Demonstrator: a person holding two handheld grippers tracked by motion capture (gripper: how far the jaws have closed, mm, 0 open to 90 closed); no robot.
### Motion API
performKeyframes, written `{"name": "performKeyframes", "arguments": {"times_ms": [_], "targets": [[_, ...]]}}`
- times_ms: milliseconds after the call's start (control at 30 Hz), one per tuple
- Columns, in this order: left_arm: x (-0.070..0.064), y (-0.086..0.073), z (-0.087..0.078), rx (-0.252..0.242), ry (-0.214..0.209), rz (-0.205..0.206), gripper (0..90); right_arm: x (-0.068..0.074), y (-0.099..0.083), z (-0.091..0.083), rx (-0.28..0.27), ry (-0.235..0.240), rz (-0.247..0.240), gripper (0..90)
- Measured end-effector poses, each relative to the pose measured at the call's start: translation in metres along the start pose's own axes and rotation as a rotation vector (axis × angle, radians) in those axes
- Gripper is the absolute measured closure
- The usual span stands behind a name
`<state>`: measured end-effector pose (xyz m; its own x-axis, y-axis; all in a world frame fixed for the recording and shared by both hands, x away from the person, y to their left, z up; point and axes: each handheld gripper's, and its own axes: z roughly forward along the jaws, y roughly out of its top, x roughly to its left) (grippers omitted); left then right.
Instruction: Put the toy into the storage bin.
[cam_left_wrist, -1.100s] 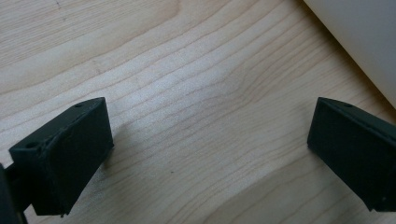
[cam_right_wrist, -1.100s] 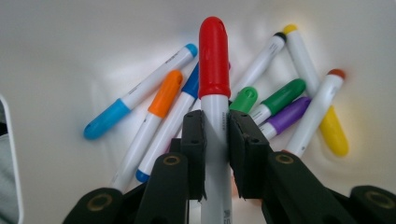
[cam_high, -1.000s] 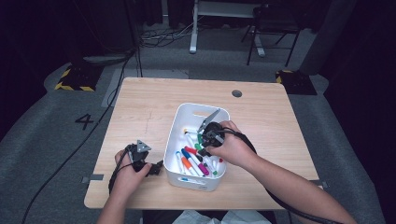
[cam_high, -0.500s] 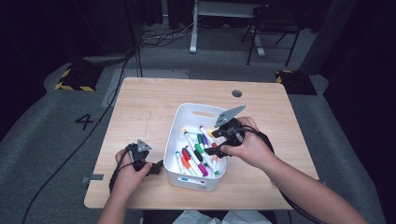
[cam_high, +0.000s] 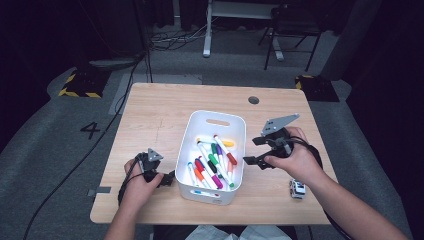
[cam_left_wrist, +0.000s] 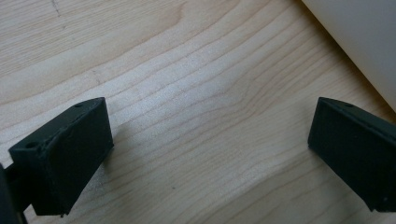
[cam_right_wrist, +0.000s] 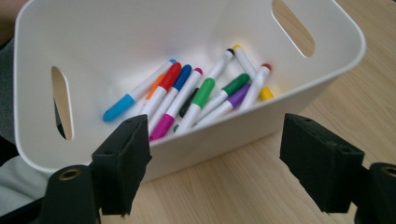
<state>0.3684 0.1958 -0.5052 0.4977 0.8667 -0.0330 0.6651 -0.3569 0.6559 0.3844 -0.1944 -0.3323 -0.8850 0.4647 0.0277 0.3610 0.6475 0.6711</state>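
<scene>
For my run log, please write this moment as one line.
right gripper: open, empty, beside white bin | left gripper: open, empty, on table | markers: in bin

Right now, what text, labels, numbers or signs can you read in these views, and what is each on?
"4": a dark numeral marked on the grey floor, left of the table.
Label on the front wall of the white bin: too small to read.
Markers in the bin: no legible print.

The light wooden counter (cam_high: 165, 115) carried a white bin (cam_high: 200, 187) of markers and a small toy car (cam_high: 297, 188).
</scene>
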Motion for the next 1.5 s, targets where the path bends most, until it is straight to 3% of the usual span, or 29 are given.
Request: {"name": "performKeyframes", "arguments": {"times_ms": [100, 167, 200, 367, 500, 533, 633, 733, 867, 1167, 1300, 1400, 1500], "targets": [[0.0, 0.001, 0.0, -0.002, 0.007, 0.003, 0.2, -0.011, -0.021, -0.009, 0.004, -0.024, 0.045, 24.3], [0.0, 0.001, 0.001, -0.003, 0.007, 0.002, 0.2, -0.013, -0.027, -0.011, 0.001, -0.03, 0.049, 24.4], [0.001, 0.001, 0.001, -0.002, 0.009, 0.004, 0.2, -0.017, -0.037, -0.015, -0.006, -0.039, 0.083, 23.9], [0.001, 0.002, 0.001, -0.001, 0.006, 0.004, 0.1, -0.027, -0.062, -0.025, -0.02, -0.059, 0.119, 22.0], [0.001, 0.002, 0.002, -0.001, 0.005, 0.004, 0.2, -0.031, -0.077, -0.031, -0.02, -0.065, 0.134, 21.1], [0.001, 0.002, 0.002, -0.001, 0.005, 0.004, 0.2, -0.032, -0.088, -0.034, -0.012, -0.075, 0.136, 20.8], [0.001, 0.002, 0.002, -0.001, 0.005, 0.004, 0.1, -0.033, -0.101, -0.036, -0.007, -0.084, 0.143, 20.3], [0.001, 0.002, 0.002, -0.001, 0.008, 0.004, 0.2, -0.034, -0.123, -0.039, -0.011, -0.093, 0.185, 20.0], [0.001, 0.003, 0.002, 0.0, 0.009, -0.002, 0.1, -0.035, -0.143, -0.041, -0.003, -0.11, 0.191, 19.6], [0.001, 0.003, 0.002, -0.001, 0.008, -0.002, 0.1, -0.037, -0.181, -0.033, 0.031, -0.123, 0.224, 19.6], [0.001, 0.003, 0.002, -0.002, 0.01, -0.002, 0.1, -0.038, -0.192, -0.028, 0.053, -0.12, 0.209, 19.9], [0.001, 0.003, 0.002, -0.002, 0.012, -0.001, 0.1, -0.039, -0.2, -0.022, 0.038, -0.117, 0.211, 19.9], [0.001, 0.003, 0.002, -0.002, 0.012, -0.001, 0.1, -0.041, -0.208, -0.015, 0.053, -0.088, 0.2, 20.7]]}}
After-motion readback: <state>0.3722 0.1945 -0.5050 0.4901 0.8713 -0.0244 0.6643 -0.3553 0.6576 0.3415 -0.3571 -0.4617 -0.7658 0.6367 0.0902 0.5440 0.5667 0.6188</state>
